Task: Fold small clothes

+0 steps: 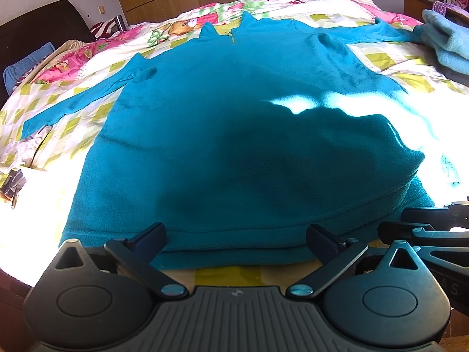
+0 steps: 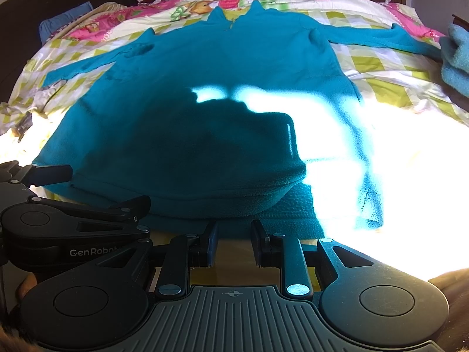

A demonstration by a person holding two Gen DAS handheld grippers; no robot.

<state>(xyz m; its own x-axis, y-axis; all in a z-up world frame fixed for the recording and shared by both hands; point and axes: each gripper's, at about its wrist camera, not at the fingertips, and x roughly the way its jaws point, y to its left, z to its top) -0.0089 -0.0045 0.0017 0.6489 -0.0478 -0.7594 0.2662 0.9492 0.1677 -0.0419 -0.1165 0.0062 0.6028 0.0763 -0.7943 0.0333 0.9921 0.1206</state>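
Teal fleece pullover [image 1: 234, 123] lies spread before both empty grippers: "GenRobot"-marked left [image 2: 96, 186] fingers wide, right [image 2: 234, 243] narrowly parted.

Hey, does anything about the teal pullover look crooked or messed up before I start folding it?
Mostly flat, but the teal fleece pullover's hem corner nearest the right gripper is flipped up, showing the underside. Both sleeves lie spread out.

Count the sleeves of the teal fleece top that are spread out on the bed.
2: left sleeve angled toward the headboard side, right sleeve reaching the light blue pile.
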